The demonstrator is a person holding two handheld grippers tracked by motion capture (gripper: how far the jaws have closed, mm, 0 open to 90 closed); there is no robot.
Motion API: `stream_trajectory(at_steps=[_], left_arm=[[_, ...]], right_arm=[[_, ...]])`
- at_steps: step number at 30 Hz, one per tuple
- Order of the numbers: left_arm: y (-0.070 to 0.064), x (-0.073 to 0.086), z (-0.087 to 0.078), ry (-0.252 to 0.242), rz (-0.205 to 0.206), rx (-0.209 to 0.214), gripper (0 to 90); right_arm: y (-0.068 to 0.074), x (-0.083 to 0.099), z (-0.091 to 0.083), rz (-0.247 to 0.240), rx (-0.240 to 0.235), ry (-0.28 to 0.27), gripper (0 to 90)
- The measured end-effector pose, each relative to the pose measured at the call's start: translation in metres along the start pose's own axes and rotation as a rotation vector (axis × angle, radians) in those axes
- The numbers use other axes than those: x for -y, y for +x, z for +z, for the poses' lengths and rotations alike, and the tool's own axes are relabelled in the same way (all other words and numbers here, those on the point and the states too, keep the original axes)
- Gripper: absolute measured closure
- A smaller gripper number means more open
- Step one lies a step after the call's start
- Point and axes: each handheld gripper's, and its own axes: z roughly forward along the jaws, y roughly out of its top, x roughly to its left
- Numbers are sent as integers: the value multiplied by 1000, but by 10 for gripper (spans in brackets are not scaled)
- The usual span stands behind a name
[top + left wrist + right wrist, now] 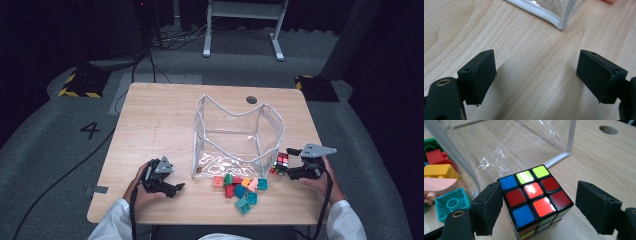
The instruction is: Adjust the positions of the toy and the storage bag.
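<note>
Straddling cube (534, 196) – right hand-held gripper (549, 207) spread; top mixed red, blue, yellow-green, orange.

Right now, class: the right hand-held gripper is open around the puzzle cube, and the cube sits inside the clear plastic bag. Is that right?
Not quite. The right hand-held gripper is indeed open around the puzzle cube, but the cube sits on the table outside the clear plastic bag, beside its corner. The right gripper view shows it.
</note>
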Motion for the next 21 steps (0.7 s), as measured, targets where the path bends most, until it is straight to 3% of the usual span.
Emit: stream_trajectory(at_steps=[4, 9, 12, 16, 17, 21], left_arm=[[2, 0, 2, -8, 8, 10, 142], [2, -1, 4, -7, 4, 12, 132], [2, -2, 4, -1, 8, 12, 126], [3, -4, 6, 1, 1, 5, 102], [3, -4, 6, 2, 1, 4, 92], [3, -5, 7, 5, 1, 7, 86]], right_arm=[[-9, 2, 14, 25, -47, 11, 229], [-11, 5, 30, 26, -52, 42, 257], [-11, 6, 36, 41, -60, 59, 329], [-13, 9, 34, 55, -26, 35, 334], [-15, 10, 33, 71, 5, 34, 335], [-21, 13, 29, 106, 14, 27, 336]])
